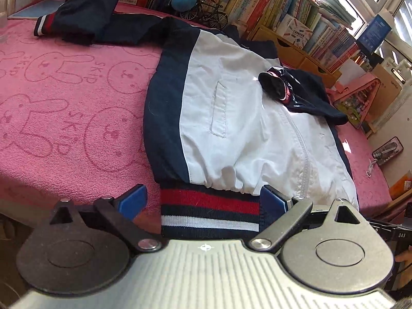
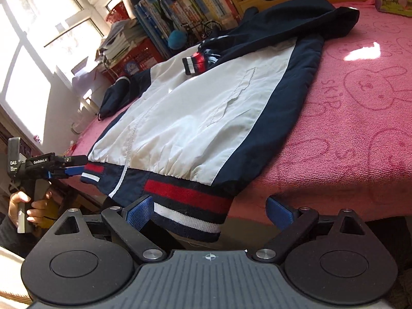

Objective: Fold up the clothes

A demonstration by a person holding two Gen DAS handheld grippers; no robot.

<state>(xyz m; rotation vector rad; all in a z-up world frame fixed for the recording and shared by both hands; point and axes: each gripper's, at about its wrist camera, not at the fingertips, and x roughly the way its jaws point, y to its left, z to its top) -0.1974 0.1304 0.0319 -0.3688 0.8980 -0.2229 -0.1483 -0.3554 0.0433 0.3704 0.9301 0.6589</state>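
Both grippers [image 1: 203, 200] [image 2: 209, 209] gape astride jacket [image 1: 231, 118] hem [image 1: 209, 215].

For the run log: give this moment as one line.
stage: reaching hem | jacket: flat on pink towel | left gripper: open astride striped hem | right gripper: open, hem between

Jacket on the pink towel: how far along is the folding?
Done: the jacket lies flat, one cuffed sleeve folded onto its white front. In hand: both tongs, left and right, open around the striped hem, not gripping. Left: the other sleeve, still spread out, and folding the body.
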